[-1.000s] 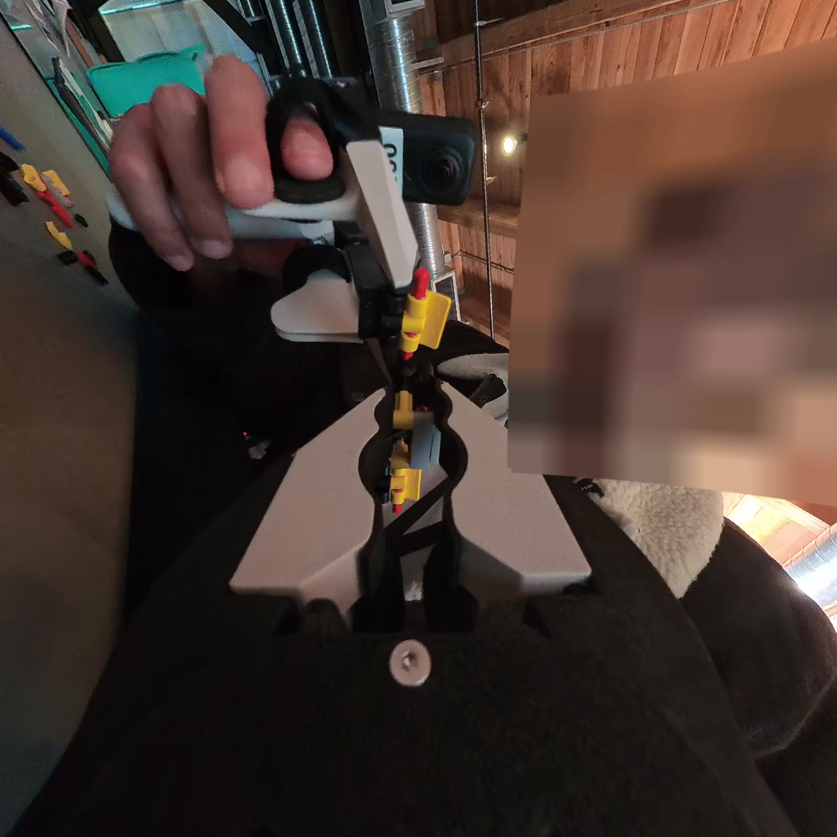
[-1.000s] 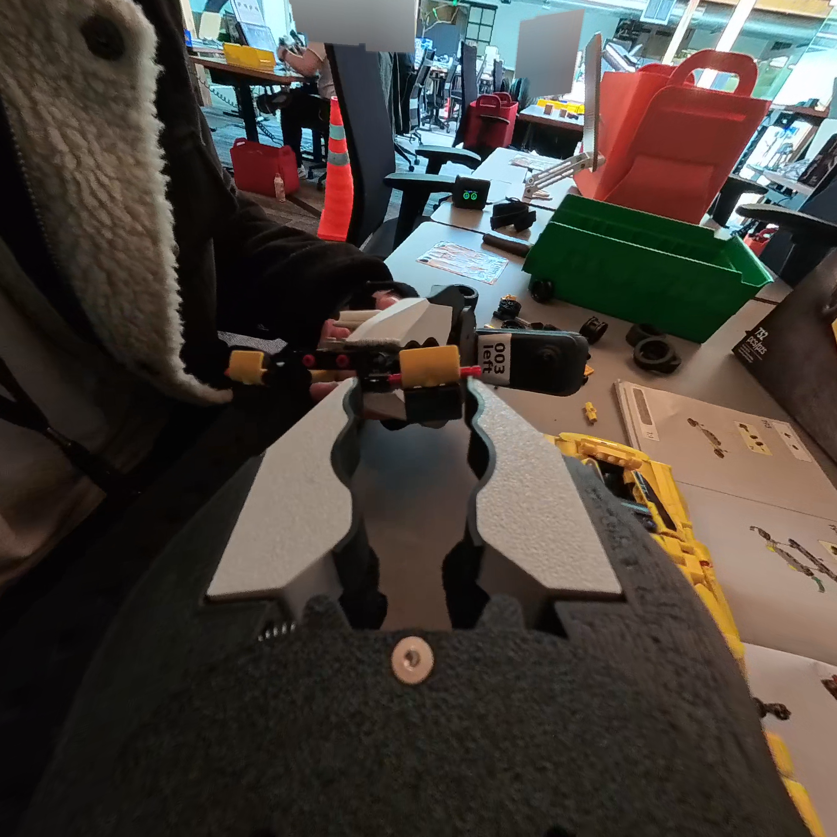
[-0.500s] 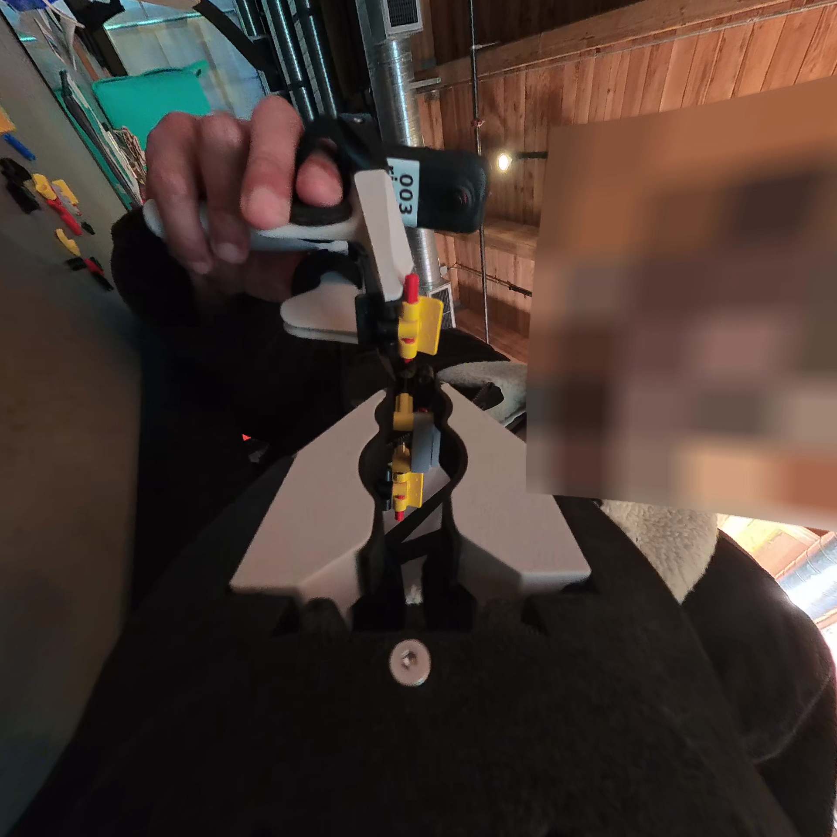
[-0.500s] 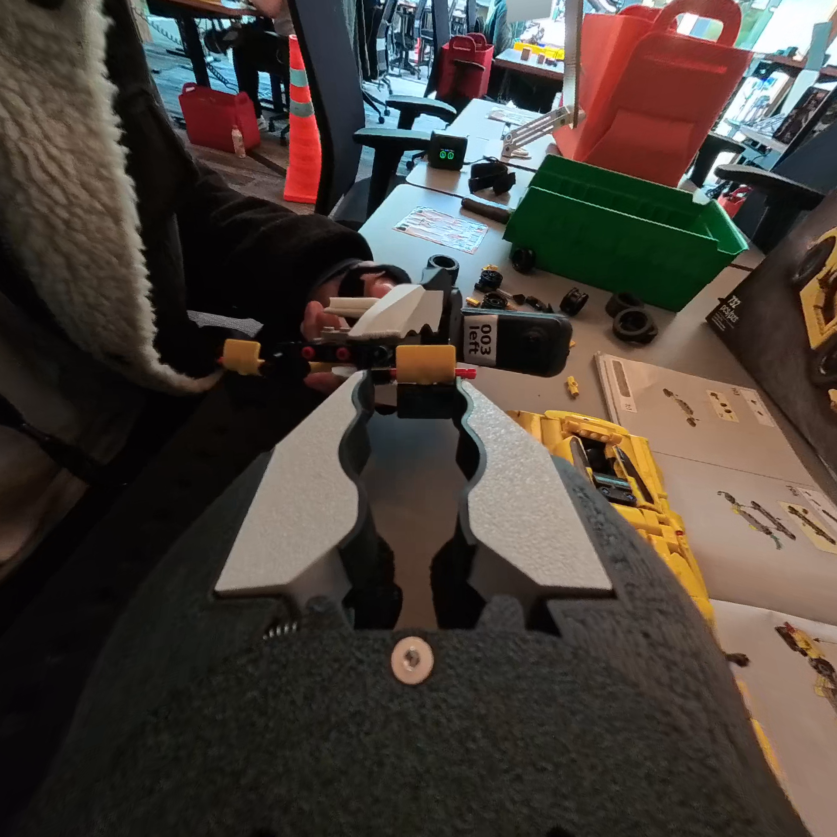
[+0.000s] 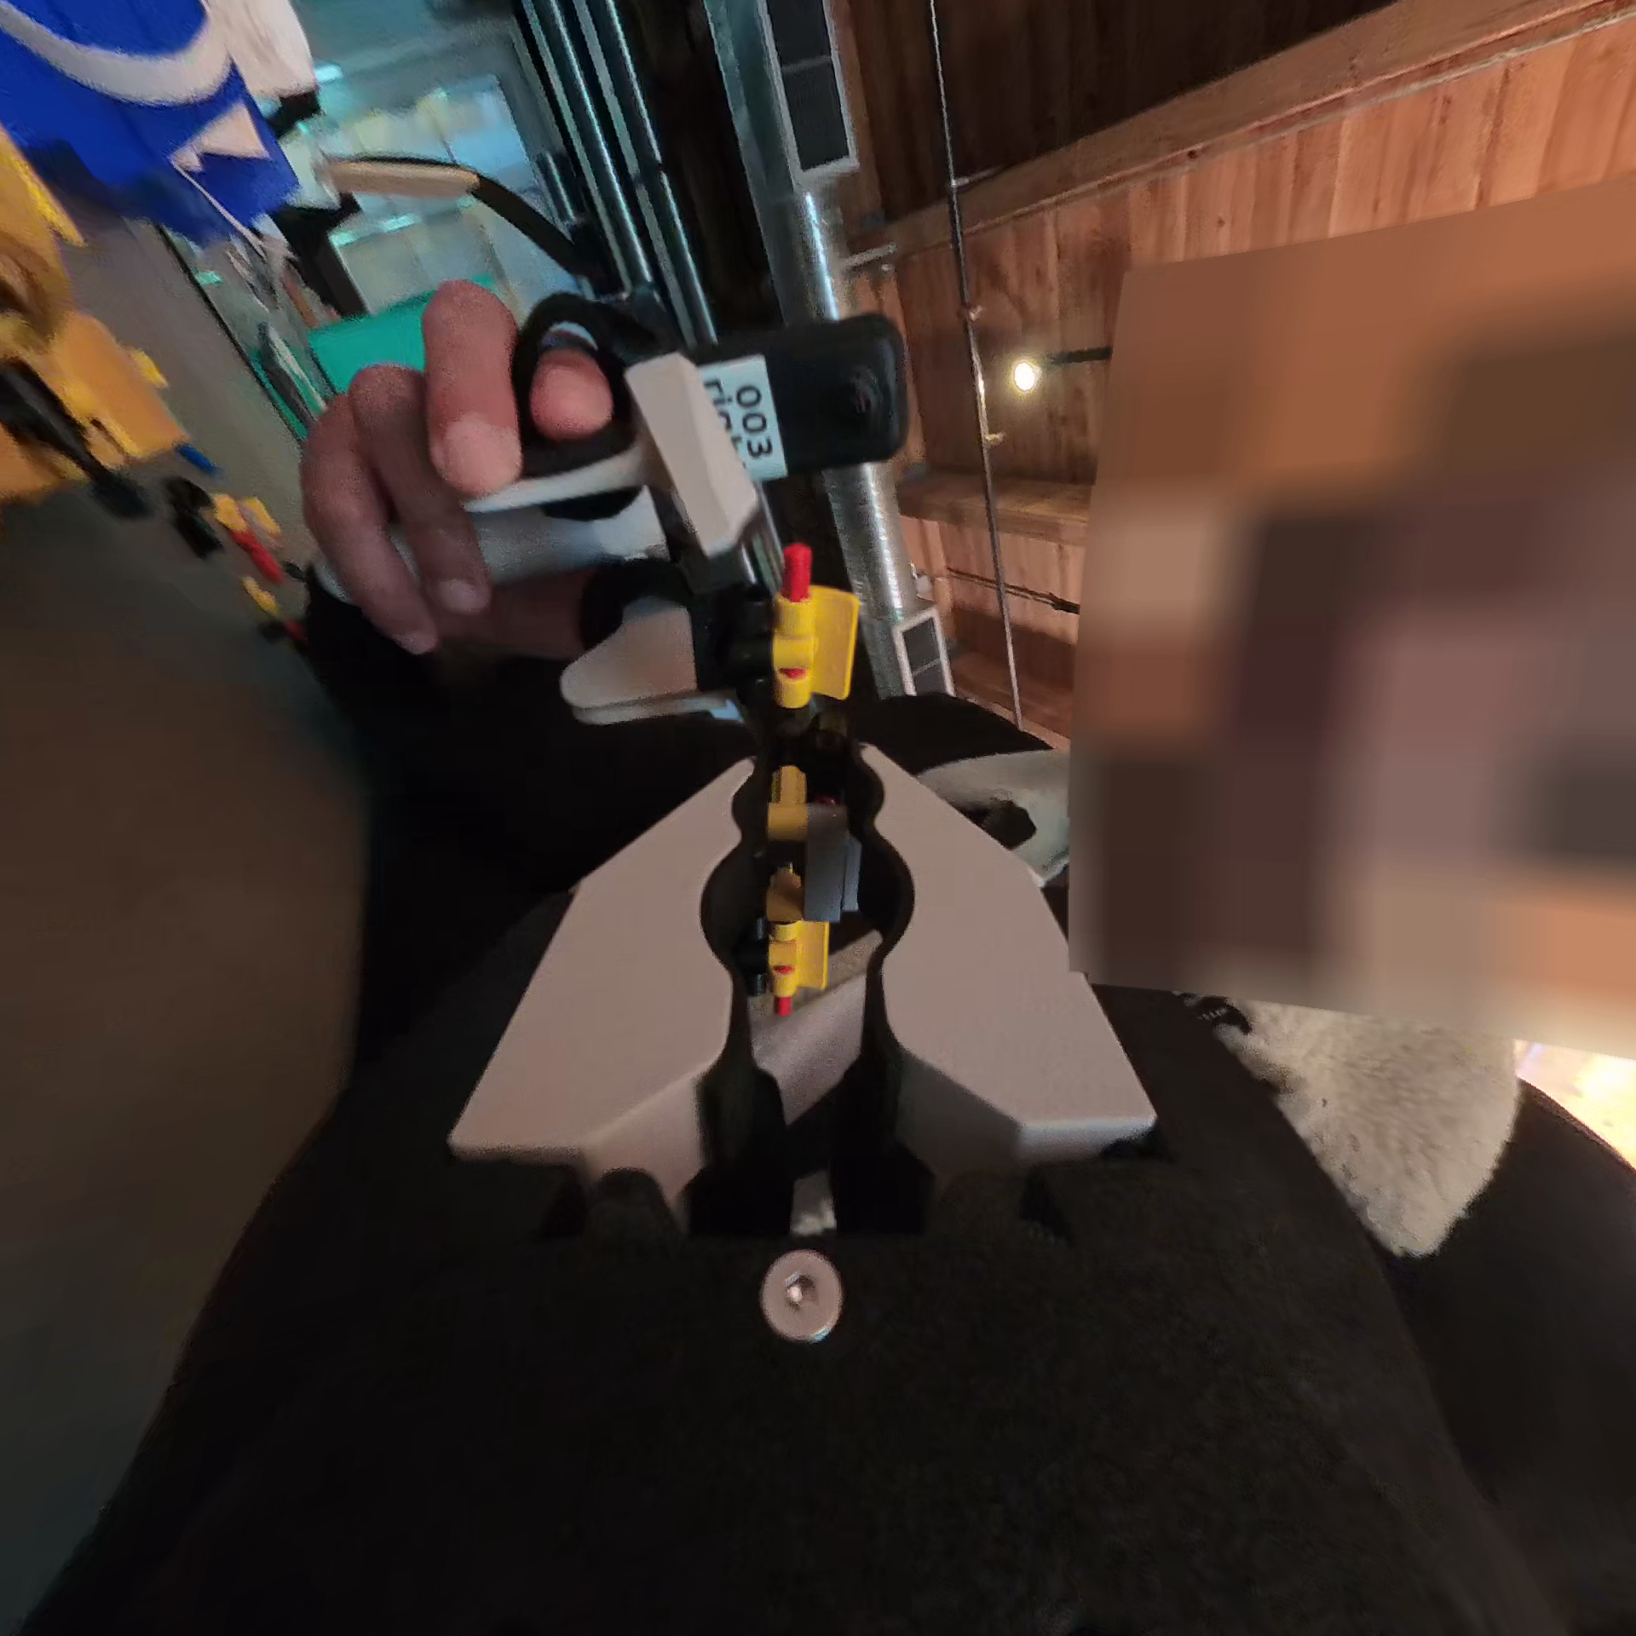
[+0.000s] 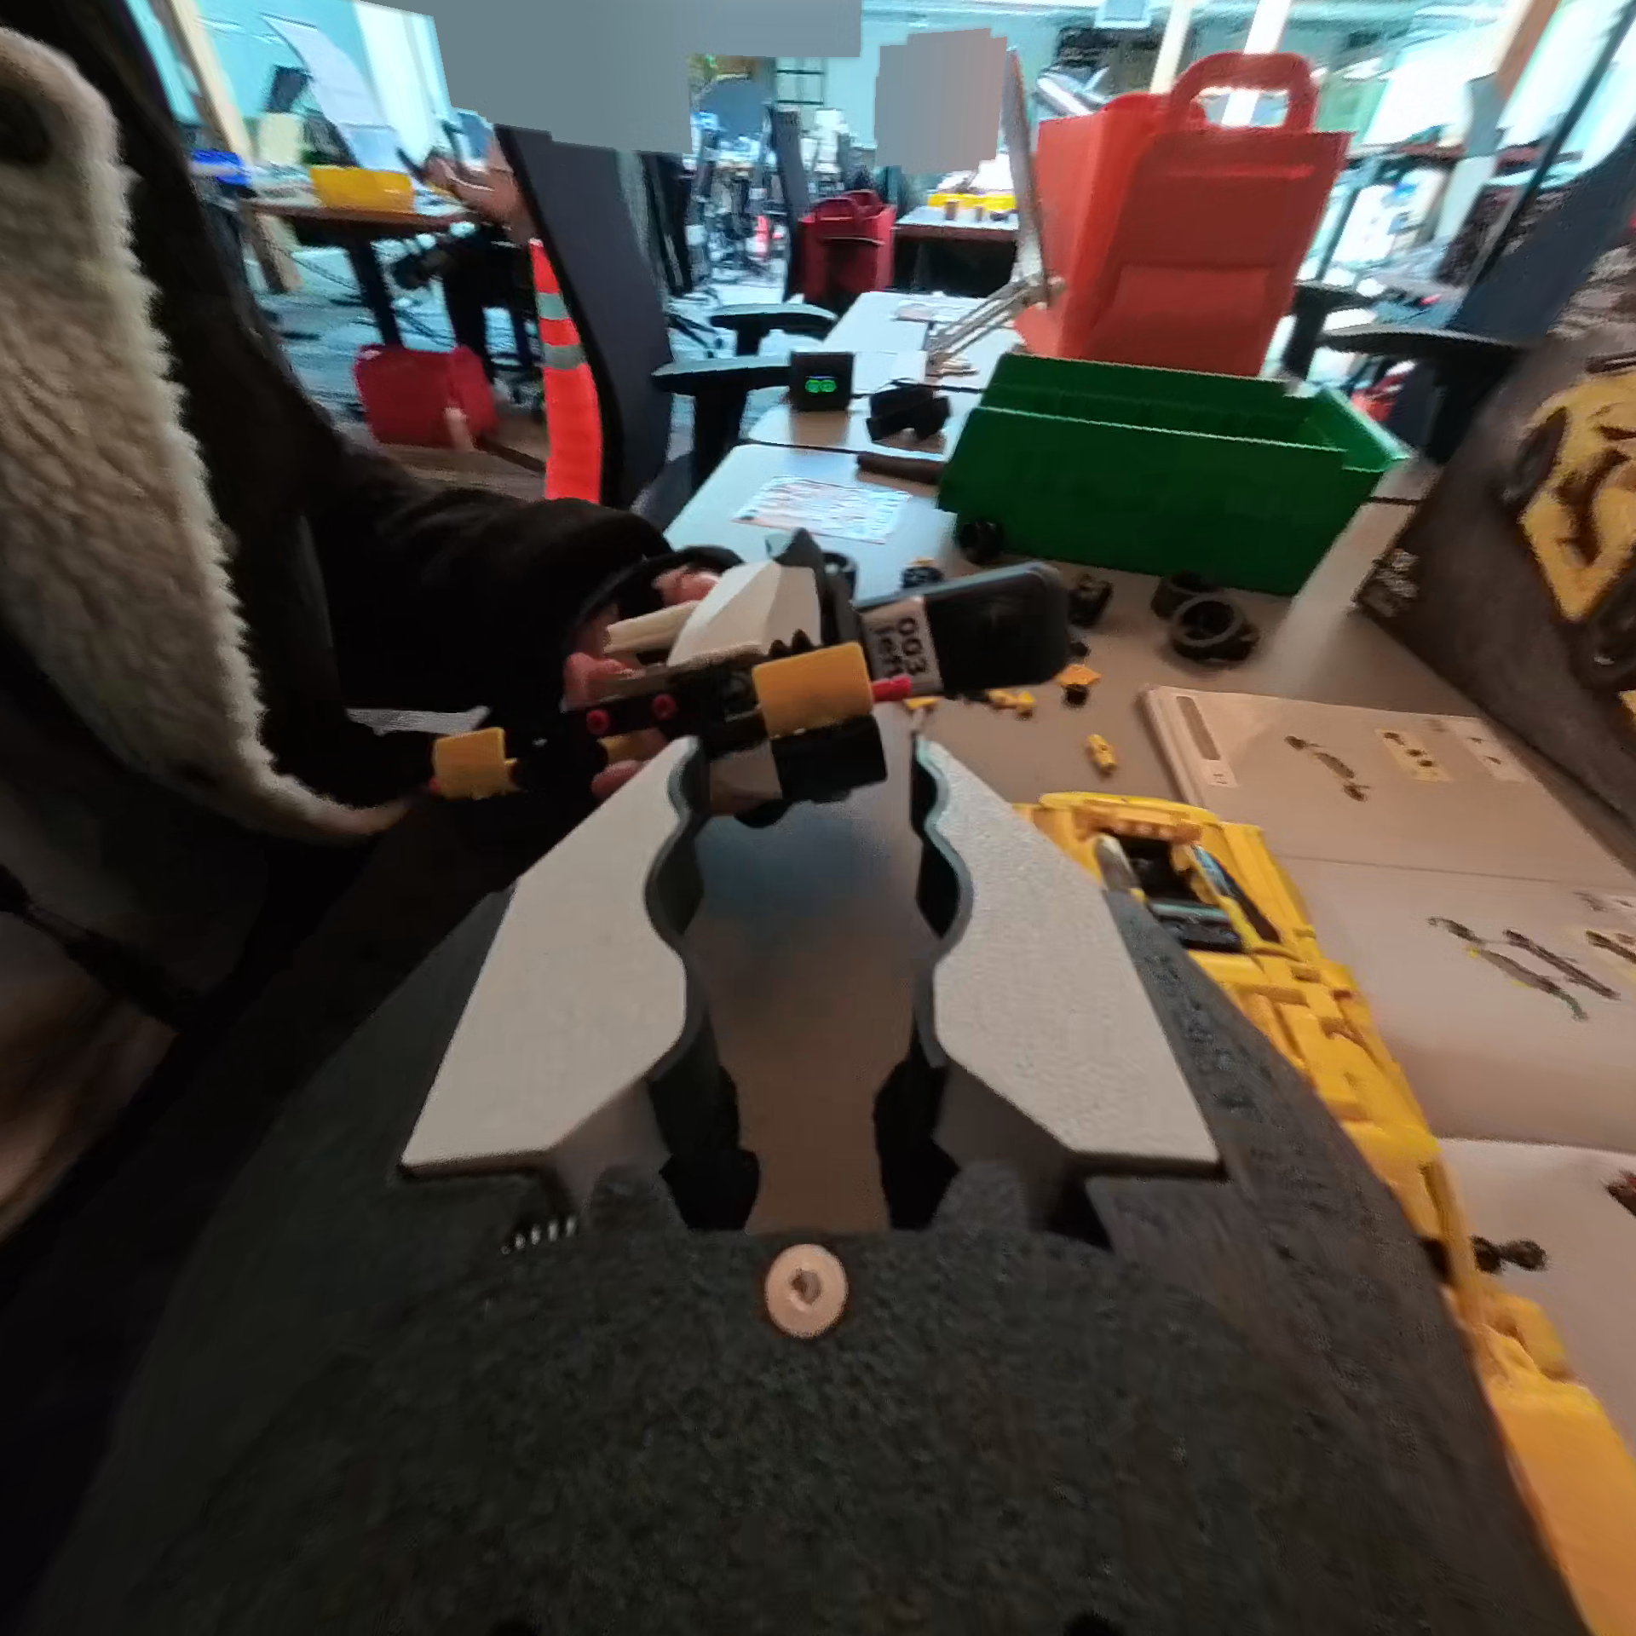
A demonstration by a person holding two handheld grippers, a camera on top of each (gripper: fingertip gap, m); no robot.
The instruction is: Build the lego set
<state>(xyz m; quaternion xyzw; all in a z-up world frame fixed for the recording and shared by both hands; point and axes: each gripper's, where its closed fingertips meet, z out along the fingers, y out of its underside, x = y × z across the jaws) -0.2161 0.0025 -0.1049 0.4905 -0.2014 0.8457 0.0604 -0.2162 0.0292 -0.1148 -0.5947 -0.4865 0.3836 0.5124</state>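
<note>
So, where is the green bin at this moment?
The green bin appears only in the right wrist view, upper right, standing on the far part of the table in front of the red bag, with black tyres just before it.

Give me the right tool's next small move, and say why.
Probably close the right tool on the black block at the end of the lego assembly. Its jaws stand apart, straddling that block, while the left tool is shut on the assembly's middle.
</note>
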